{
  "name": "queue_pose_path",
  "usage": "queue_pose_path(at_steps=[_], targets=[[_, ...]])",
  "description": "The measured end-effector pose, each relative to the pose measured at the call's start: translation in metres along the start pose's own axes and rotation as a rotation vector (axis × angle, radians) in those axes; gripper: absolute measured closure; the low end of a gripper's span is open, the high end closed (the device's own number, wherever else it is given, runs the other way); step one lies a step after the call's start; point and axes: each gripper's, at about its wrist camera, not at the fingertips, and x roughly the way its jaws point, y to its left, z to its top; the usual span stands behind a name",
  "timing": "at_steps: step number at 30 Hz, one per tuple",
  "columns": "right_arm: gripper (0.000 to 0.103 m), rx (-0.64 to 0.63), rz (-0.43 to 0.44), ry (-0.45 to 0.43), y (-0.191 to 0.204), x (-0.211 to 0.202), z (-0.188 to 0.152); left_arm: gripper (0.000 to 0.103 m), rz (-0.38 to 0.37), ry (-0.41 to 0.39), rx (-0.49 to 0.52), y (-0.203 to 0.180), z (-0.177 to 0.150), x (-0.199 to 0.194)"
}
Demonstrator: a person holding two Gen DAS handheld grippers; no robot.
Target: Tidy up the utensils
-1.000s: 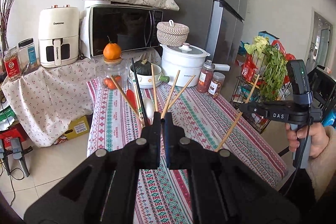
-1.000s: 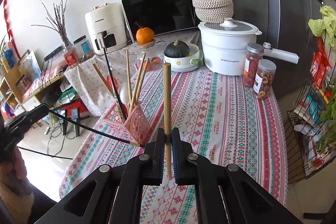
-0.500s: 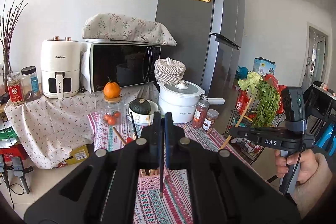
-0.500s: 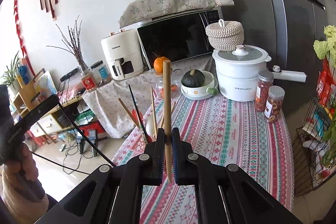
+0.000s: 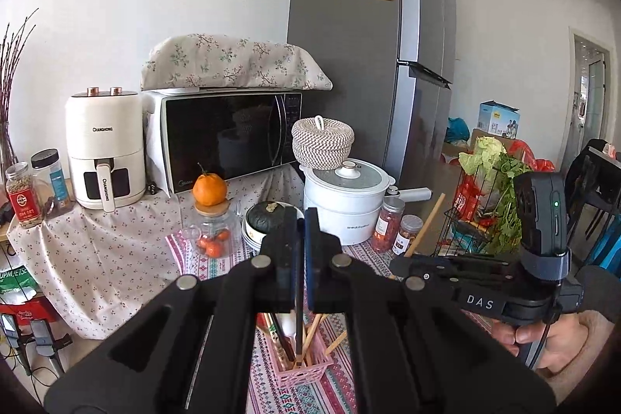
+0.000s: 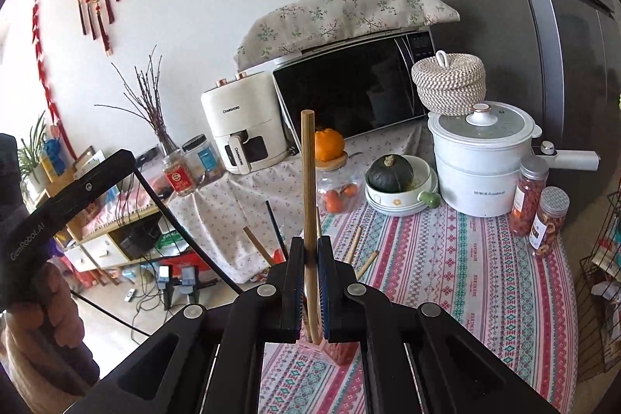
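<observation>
My left gripper [image 5: 300, 220] is shut on a black chopstick [image 5: 299, 328] that hangs upright, its lower end among the utensils in the pink basket [image 5: 306, 373]. My right gripper [image 6: 309, 243] is shut on a wooden chopstick [image 6: 308, 181], also upright, with its lower end at the pink basket [image 6: 341, 352]. The basket holds several wooden chopsticks [image 6: 355, 247], another black chopstick [image 6: 273, 224] and a white spoon [image 5: 287, 326]. Each view shows the other gripper beside the basket: the right gripper [image 5: 398, 268] and the left gripper [image 6: 128, 158].
The basket stands on a table with a patterned cloth [image 6: 446, 258]. Behind it are a glass jar topped with an orange [image 5: 209, 220], a bowl with a green squash [image 6: 392, 173], a white pot [image 6: 481, 158] and two spice jars [image 6: 531, 196]. A wire rack of vegetables [image 5: 493, 204] stands to the right.
Both grippers have risen with their chopsticks still held. The basket has slid down in both views and now sits under the fingers, with both chopsticks' lower ends over it.
</observation>
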Motion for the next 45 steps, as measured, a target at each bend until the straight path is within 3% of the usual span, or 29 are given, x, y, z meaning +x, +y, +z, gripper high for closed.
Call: queue_pose_path(at_steps=[8, 12, 14, 17, 22, 25, 31, 39, 45], targets=[[0.096, 0.007, -0.001, 0.103, -0.001, 0.052, -0.018, 0.099, -0.016, 0.153, -0.006, 0.008, -0.017, 0.048], [0.091, 0.040, 0.013, 0.123, -0.010, 0.056, -0.021, 0.097, -0.022, 0.167, -0.041, 0.011, -0.023, 0.054], [0.086, 0.035, 0.015, 0.101, -0.011, 0.049, -0.019, 0.089, -0.029, 0.168, -0.058, 0.012, -0.024, 0.053], [0.077, 0.040, 0.021, 0.069, -0.013, 0.036, -0.015, 0.067, -0.021, 0.168, -0.083, 0.014, -0.025, 0.049], [0.045, 0.035, -0.006, 0.019, -0.016, 0.008, -0.014, 0.031, 0.005, 0.188, -0.142, 0.018, -0.035, 0.037], [0.026, 0.041, -0.058, -0.008, -0.020, -0.011, -0.017, 0.017, 0.043, 0.232, -0.167, 0.017, -0.048, 0.031], [0.000, 0.069, -0.159, -0.008, -0.028, -0.040, -0.027, 0.001, 0.114, 0.341, -0.204, 0.011, -0.079, 0.021], [0.000, -0.011, -0.379, 0.034, -0.017, -0.070, -0.065, 0.001, 0.219, 0.350, -0.207, -0.012, -0.104, -0.002], [0.000, -0.027, -0.446, -0.007, -0.005, -0.092, -0.088, 0.001, 0.269, 0.307, -0.178, -0.033, -0.111, -0.015]])
